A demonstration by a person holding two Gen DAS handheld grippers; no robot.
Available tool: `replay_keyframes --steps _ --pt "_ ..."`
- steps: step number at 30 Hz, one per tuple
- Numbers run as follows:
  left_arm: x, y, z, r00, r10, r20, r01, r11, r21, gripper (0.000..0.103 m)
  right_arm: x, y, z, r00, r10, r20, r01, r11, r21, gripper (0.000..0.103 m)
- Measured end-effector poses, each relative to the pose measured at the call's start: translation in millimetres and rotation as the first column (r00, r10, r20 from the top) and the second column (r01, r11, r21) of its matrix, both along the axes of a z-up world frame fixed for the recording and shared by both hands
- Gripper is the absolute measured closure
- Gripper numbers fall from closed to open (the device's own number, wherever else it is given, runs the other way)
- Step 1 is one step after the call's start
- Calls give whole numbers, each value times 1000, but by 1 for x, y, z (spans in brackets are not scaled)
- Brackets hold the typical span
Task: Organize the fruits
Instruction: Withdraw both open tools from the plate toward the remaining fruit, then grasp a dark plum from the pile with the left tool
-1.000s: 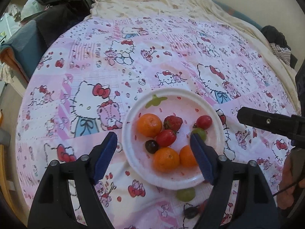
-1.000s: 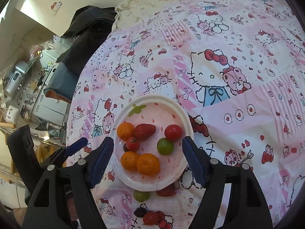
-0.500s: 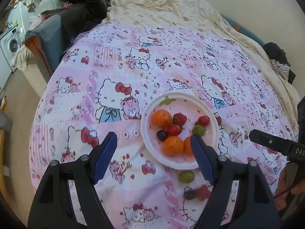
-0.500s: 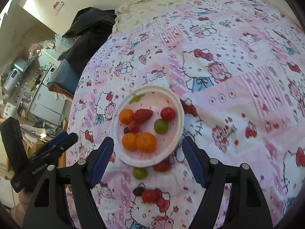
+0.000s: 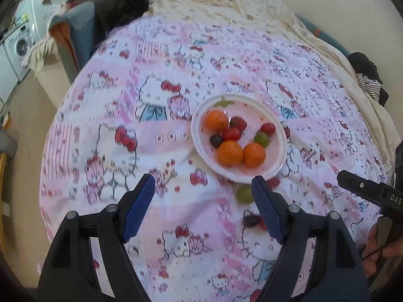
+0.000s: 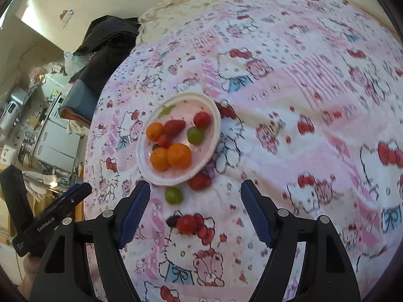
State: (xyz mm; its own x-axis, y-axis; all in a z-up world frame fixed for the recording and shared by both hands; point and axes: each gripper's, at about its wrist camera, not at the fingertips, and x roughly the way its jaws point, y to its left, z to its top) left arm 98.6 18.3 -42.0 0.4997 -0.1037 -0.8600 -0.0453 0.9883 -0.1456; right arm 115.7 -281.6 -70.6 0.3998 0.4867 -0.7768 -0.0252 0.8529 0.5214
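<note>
We see a bed with a pink cartoon cat blanket (image 5: 176,80) spread over it. A cream sheet (image 5: 226,7) lies crumpled at the far end. Dark clothes (image 6: 105,47) are piled at one far corner, on a blue cushion (image 6: 80,100). A striped cloth (image 5: 369,85) sits at the other side. We also see a white washing machine (image 5: 17,47) and, across the room, a fridge (image 6: 55,138).

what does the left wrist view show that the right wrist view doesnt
Only the left wrist view: a washing machine and striped clothing at the bed's edge. Only the right wrist view: a strawberry lying in full view beside the plate, and kitchen clutter. Both: the white plate of fruit, the green grape off it, the Hello Kitty sheet.
</note>
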Motion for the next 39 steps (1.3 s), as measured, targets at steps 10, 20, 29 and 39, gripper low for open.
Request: replay_keyframes --steps 10,20,29,39 --pt "-7 -7 -22 998 4 -60 -5 1000 -21 27 -11 -1 -14 998 -22 -56 23 1000 10 26" --pt "3 -45 -70 969 -141 -202 133 990 -50 63 1 -2 -30 996 -43 -82 47 998 41 26" --pt "-6 -102 -100 876 -404 -264 439 894 90 67 5 3 -34 995 -17 -94 22 999 47 26" --pt "2 -122 -116 837 -492 -241 525 846 96 86 5 -1 -32 995 -18 -98 24 998 61 26"
